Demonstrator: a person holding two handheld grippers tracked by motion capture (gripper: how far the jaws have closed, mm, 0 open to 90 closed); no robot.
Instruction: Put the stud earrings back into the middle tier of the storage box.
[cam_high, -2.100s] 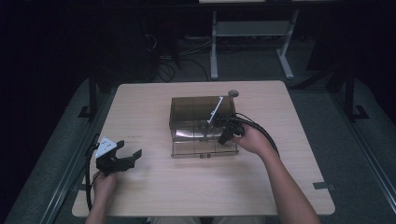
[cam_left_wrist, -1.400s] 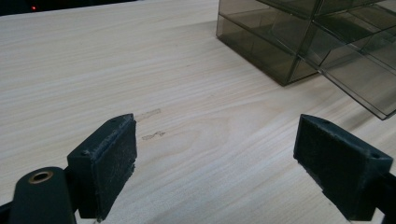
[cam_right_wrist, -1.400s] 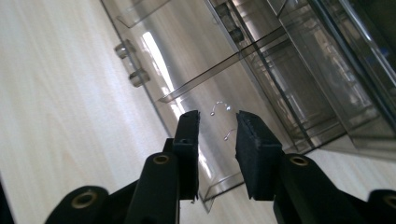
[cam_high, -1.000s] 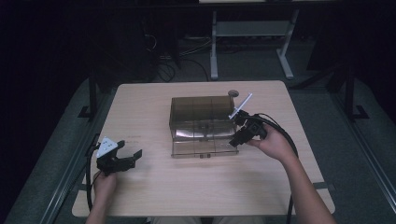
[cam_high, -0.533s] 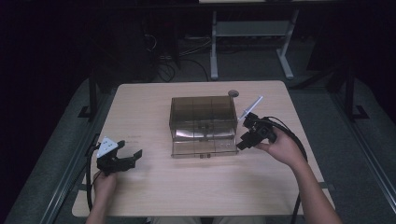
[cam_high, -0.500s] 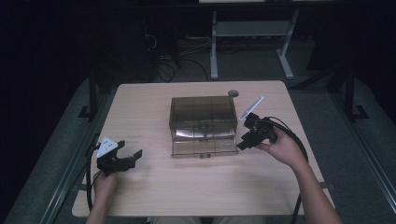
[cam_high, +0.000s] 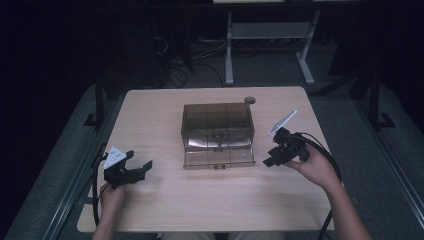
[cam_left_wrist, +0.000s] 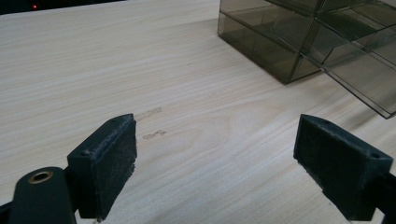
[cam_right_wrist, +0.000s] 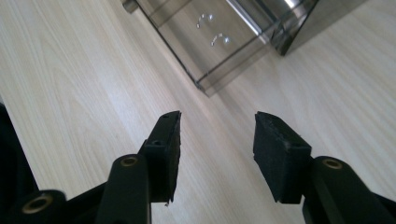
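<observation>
While low, R gripper (cam_high: 268, 161) fingers apart, beside organizer (cam_high: 217, 134)

My two grippers are matte black, the left gripper (cam_high: 142, 168) topped by a grey three-cornered plate, the right gripper (cam_high: 270, 159) trailing a looping black cable, jaws faced with rough dark pads, brass-ringed screws behind.
</observation>
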